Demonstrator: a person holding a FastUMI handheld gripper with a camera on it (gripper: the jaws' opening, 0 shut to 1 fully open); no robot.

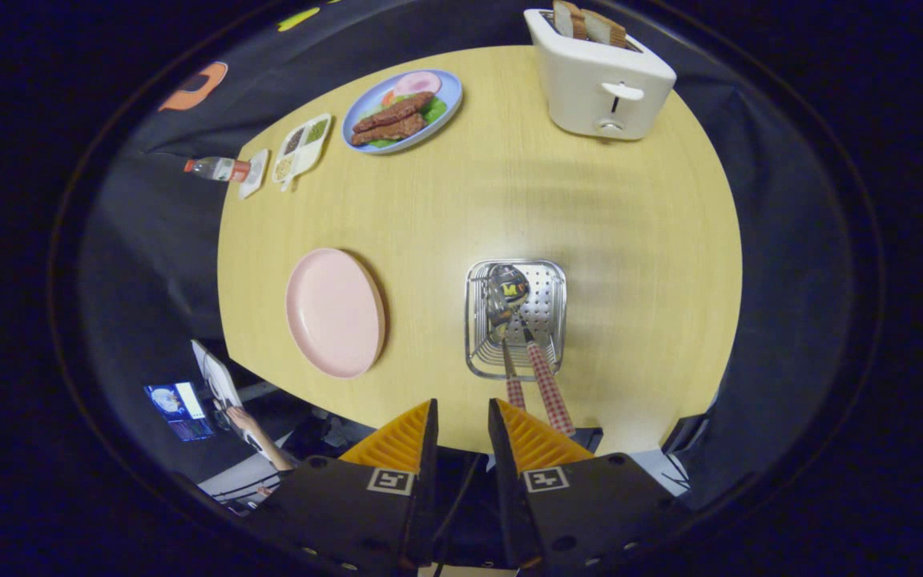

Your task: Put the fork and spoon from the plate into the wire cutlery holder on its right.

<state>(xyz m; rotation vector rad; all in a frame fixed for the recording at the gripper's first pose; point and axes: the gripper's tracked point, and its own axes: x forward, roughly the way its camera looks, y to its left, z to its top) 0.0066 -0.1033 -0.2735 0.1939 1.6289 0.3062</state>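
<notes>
Fork [498,320] and spoon [527,336] are seen propped in the holder [555,276], right of the bare plate [333,312]. The gripper [462,418] is held above, jaws parted, nothing gripped, judged released.

Fork [500,320], spoon [527,328] in holder [473,320]

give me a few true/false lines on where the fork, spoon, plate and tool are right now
1. The fork and spoon stand in the wire cutlery holder. True.
2. The pink plate still has cutlery on it. False: it is bare.
3. The tool is shut on the spoon handle. False: its fingers are apart with nothing between them, and the handles are just ahead of them.
4. The toaster holds slices of bread. True.
5. The holder lies tipped on its side. False: it stands upright on the table.
</notes>
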